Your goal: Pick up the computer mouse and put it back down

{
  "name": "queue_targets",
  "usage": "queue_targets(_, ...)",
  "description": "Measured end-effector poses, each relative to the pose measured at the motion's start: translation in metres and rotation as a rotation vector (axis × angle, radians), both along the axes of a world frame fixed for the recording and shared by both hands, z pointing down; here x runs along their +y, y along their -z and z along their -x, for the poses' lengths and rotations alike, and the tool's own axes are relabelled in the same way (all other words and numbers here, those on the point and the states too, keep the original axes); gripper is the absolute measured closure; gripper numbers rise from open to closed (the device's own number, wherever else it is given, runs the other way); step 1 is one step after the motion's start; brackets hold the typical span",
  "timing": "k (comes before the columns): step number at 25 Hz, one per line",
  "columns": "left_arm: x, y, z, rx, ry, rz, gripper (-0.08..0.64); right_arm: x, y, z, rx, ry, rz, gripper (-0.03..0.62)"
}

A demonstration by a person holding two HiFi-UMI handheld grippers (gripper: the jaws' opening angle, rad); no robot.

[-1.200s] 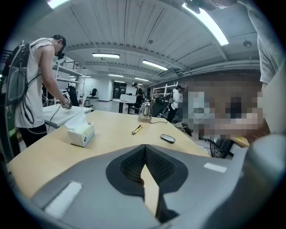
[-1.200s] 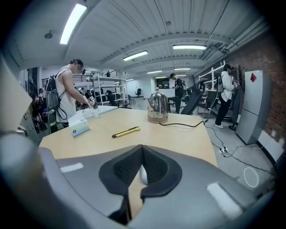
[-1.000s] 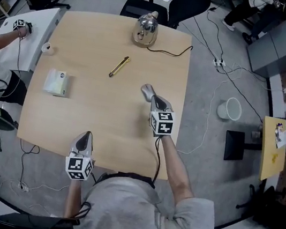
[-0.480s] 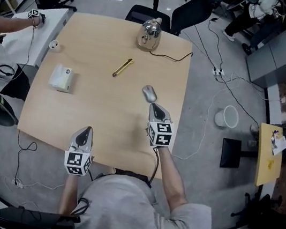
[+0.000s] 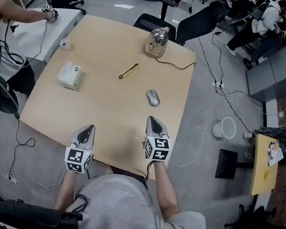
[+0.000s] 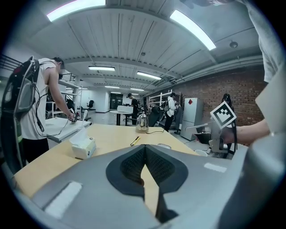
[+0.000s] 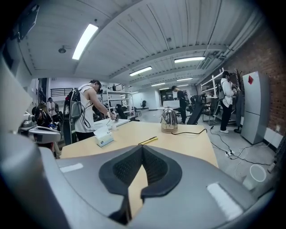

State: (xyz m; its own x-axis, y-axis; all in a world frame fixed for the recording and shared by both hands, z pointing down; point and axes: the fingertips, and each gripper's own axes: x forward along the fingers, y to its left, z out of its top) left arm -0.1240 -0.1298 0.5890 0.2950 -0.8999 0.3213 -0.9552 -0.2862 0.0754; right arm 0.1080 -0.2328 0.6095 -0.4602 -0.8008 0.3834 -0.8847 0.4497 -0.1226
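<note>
The computer mouse (image 5: 153,97) is a small, smooth oval with a silver-grey shell that catches a soft sheen from the ceiling lights. It lies flat on the pale wooden table (image 5: 106,105) with its long axis tilted in the head view.

It sits just ahead of the tips of the right gripper (image 5: 152,120), apart from them and touching nothing but the tabletop. That gripper's jaws are pressed together with nothing between the ribbed pads. In the right gripper view the mouse cannot be seen past the gripper's body.

The left gripper (image 5: 90,128) also has its jaws closed tip to tip and holds nothing. From its jaws the mouse lies ahead and off to the right, well apart. In the left gripper view it shows only as a low grey hump just above the right jaw's edge.

Farther beyond the jaws than the mouse are a yellow pen (image 5: 129,71) and a shiny kettle (image 5: 157,42). A tissue box (image 5: 70,75) stands ahead of the left jaws and off to their left.
</note>
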Motion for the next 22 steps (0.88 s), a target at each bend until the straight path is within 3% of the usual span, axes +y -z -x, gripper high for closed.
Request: queue_targets(22, 0.039, 0.020, 0.008, -0.009, 0.002, -0.060, 0.541, 0.108, 0.023, 0.015, -0.043, 0.054, -0.097, 0.586)
